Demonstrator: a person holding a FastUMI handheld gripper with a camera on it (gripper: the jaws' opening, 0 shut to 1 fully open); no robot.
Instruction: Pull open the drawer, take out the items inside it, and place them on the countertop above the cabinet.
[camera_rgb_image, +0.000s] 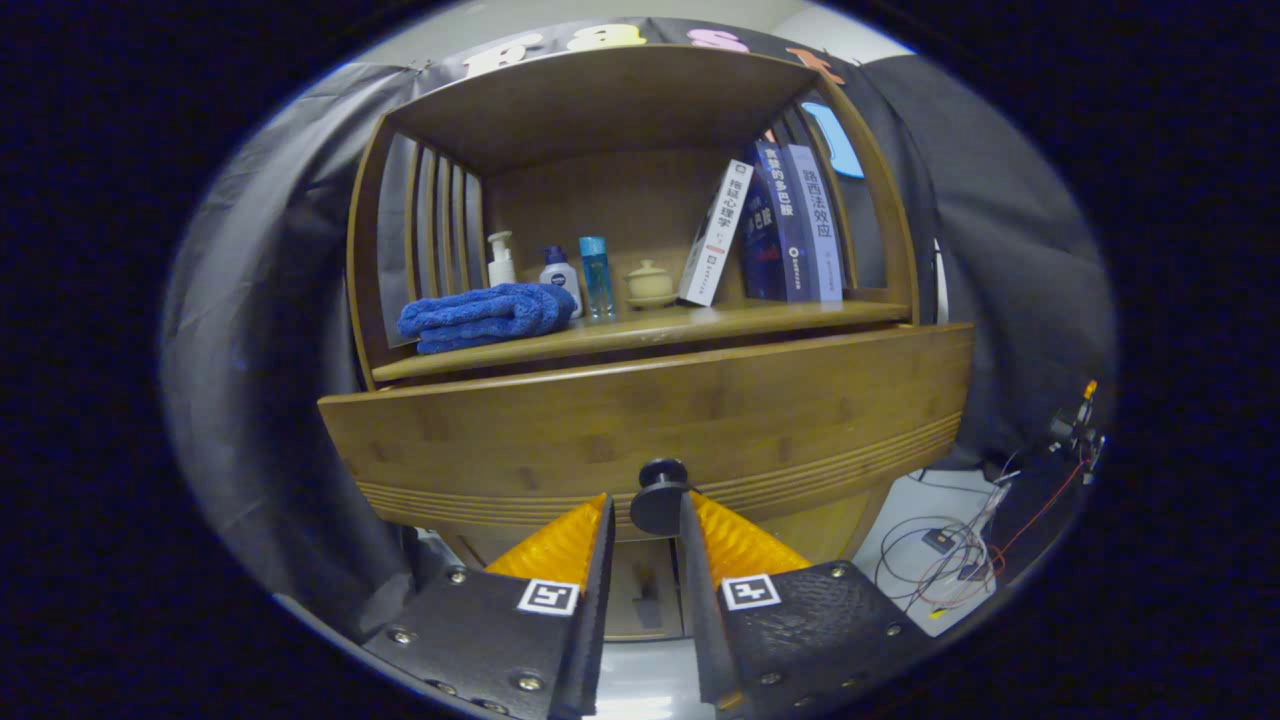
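A wooden cabinet has a wide drawer front (640, 420) with a round black knob (660, 495). My gripper (646, 500) is shut on that knob, which sits between the two fingertips and leans toward the right finger. A dark gap shows between the drawer front's top edge and the countertop (700, 325) above it. The drawer's inside is hidden. On the countertop lie a folded blue towel (485, 315), a white pump bottle (500, 260), a blue-capped bottle (558, 272), a clear blue bottle (596, 275), a small lidded pot (650, 285) and several books (780, 225).
Slatted side walls and a wooden roof box in the countertop shelf. Lower cabinet doors (640, 590) show between my fingers, below the drawer. Loose cables and small devices (950, 560) lie on the pale floor to the right. Black cloth hangs behind and beside the cabinet.
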